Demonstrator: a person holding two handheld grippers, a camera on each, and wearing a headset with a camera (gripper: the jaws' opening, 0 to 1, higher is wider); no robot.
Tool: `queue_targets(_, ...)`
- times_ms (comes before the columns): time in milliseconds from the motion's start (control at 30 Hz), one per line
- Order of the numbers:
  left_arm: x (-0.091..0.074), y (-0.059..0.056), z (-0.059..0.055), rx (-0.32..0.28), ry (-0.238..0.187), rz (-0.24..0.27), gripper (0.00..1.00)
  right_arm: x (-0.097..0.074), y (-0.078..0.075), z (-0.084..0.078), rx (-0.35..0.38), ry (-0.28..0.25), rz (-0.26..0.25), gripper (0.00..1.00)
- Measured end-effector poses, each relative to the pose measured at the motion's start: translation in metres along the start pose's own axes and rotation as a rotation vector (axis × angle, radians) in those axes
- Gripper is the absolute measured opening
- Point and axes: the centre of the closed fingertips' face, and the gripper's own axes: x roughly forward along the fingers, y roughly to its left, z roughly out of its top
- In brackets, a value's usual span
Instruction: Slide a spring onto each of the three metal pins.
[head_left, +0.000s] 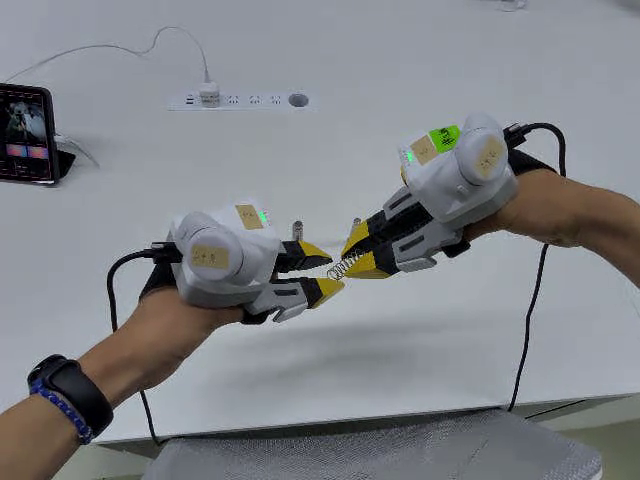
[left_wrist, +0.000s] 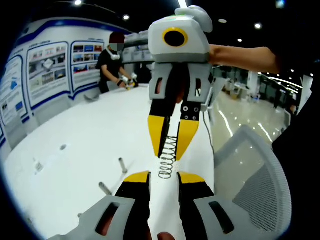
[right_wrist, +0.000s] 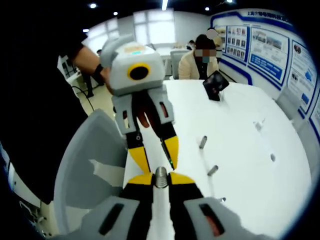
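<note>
Your right gripper (head_left: 356, 254) has its jaws pinched on one end of the spring (head_left: 343, 266), likely light and bendy, so squeeze gently; your left gripper (head_left: 331, 271), at its nine o'clock, has jaws narrowly parted.

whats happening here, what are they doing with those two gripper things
A person holds a gripper in each hand over a white table. The right gripper is shut on one end of a small spring, and the spring's free end points into the open jaws of the left gripper. The metal pins standing on the table look bare, so this spring is not yet on one.
</note>
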Motion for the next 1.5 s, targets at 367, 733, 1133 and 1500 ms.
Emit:
queue_targets(367,-0.009,0.013,-0.011,-0.053,0.002,0.049,0.26,-0.003,-0.003,-0.011,0.027,0.025,-0.039,0.12)
queue_targets(733,-0.019,0.026,-0.026,-0.085,0.024,0.103,0.31,-0.006,-0.012,-0.026,0.041,0.074,-0.073,0.12)
queue_targets(1133,-0.033,0.038,-0.043,-0.134,0.039,0.162,0.36,-0.004,-0.022,-0.044,0.047,0.112,-0.099,0.12)
queue_targets(1500,-0.049,0.049,-0.058,-0.18,0.053,0.219,0.41,-0.003,-0.031,-0.058,0.081,0.133,-0.114,0.12)
